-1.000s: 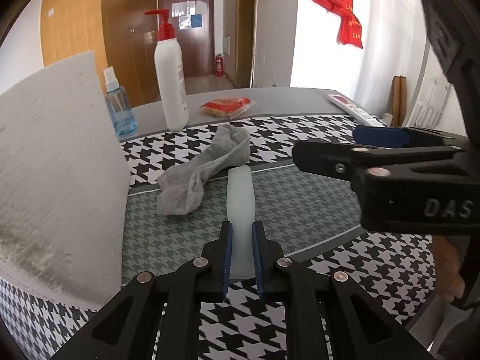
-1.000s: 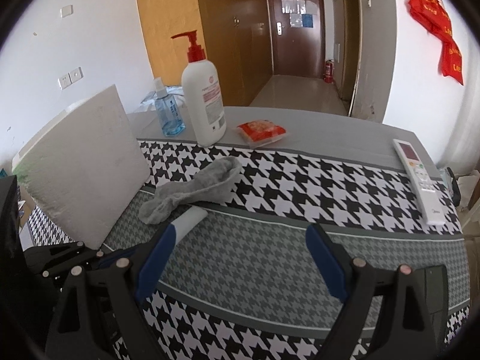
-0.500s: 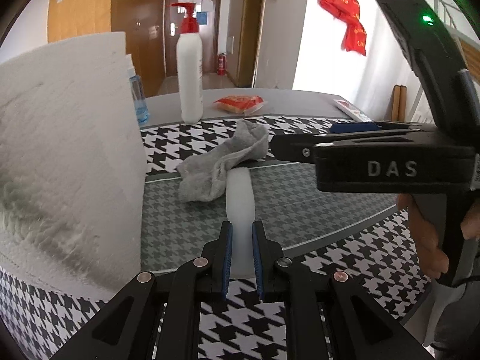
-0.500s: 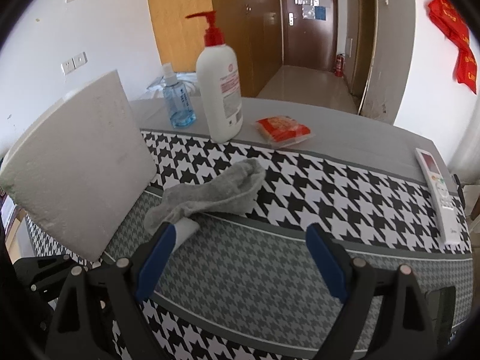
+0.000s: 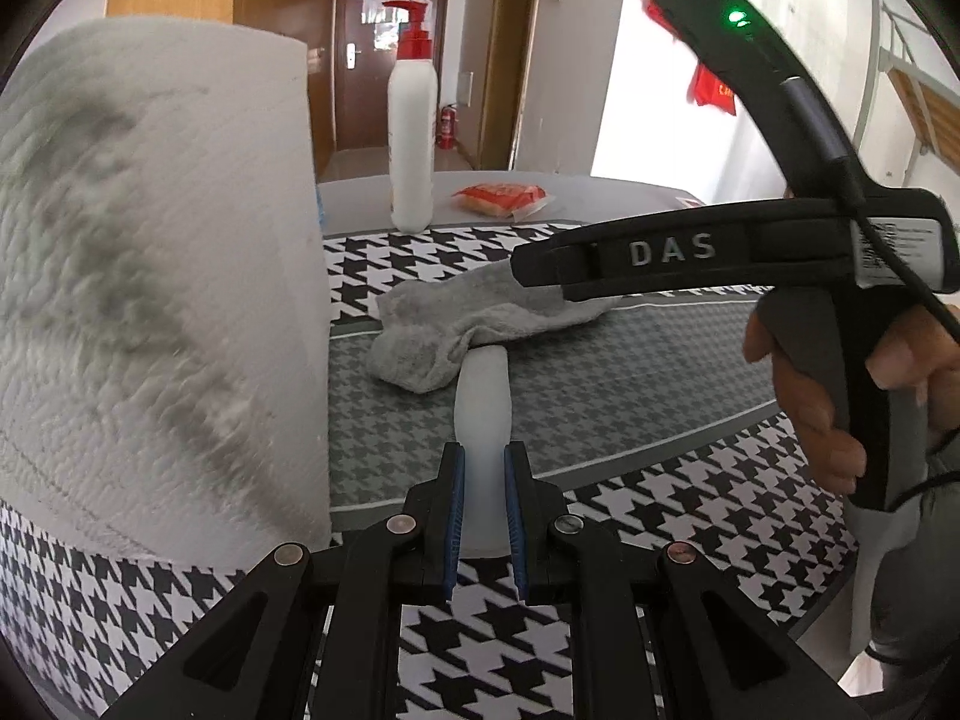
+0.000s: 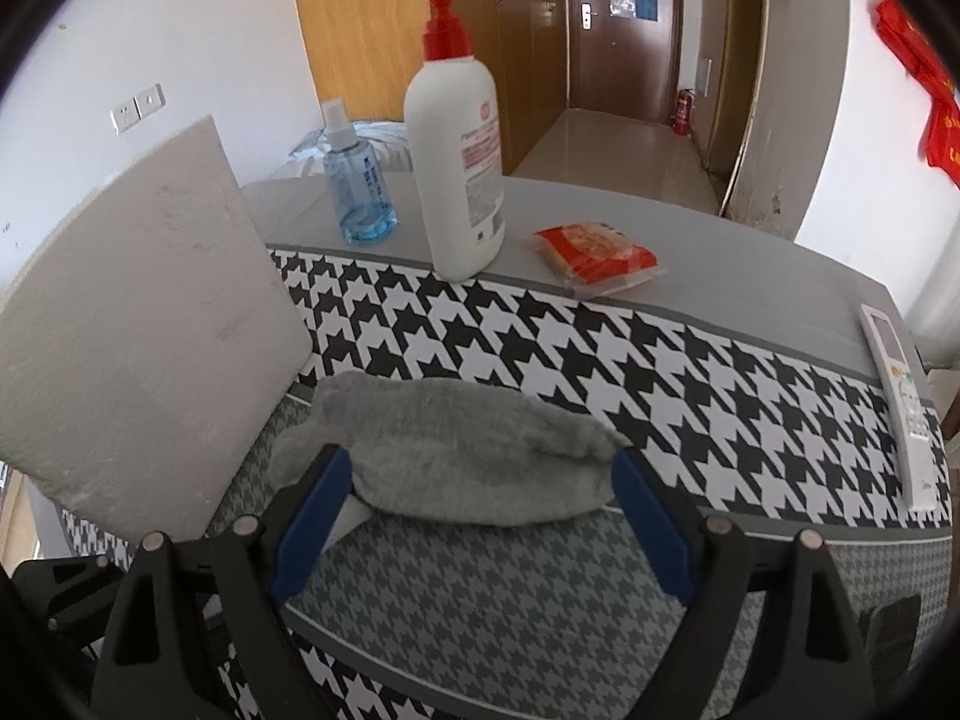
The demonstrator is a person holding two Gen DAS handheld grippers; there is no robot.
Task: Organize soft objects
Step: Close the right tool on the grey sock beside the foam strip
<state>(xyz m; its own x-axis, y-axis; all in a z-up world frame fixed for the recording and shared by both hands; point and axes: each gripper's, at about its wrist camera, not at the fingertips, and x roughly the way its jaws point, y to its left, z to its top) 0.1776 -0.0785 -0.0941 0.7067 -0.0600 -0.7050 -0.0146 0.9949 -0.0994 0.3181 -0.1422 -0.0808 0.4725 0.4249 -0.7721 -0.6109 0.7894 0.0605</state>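
1. The left tongs (image 5: 483, 504) are clamping the near end of a pale, translucent white soft tube (image 5: 482, 396), both blue pads pressing against its sides.
2. The tube is stretching away from the left tongs along the counter (image 5: 630, 384), and its far end is tucking under a crumpled grey sock (image 5: 456, 324).
3. The right tongs (image 6: 480, 516) are standing wide apart, gripping nothing; the grey sock (image 6: 468, 450) is lying between and just beyond their blue tips, its ends reaching close to each pad. Whether the tips are touching the cloth cannot be told.
4. In the left wrist view the right tongs' body is hovering over the sock's far end, with the right hand (image 5: 840, 384) wrapping the handle.
5. A large white paper towel roll (image 6: 138, 348) is standing just left of the sock on the houndstooth cloth.
6. Behind the sock, a white pump bottle (image 6: 459, 162), a blue spray bottle (image 6: 357, 186) and a red snack packet (image 6: 594, 258) are sitting on the counter's grey edge; a remote control (image 6: 900, 402) is lying at the right.
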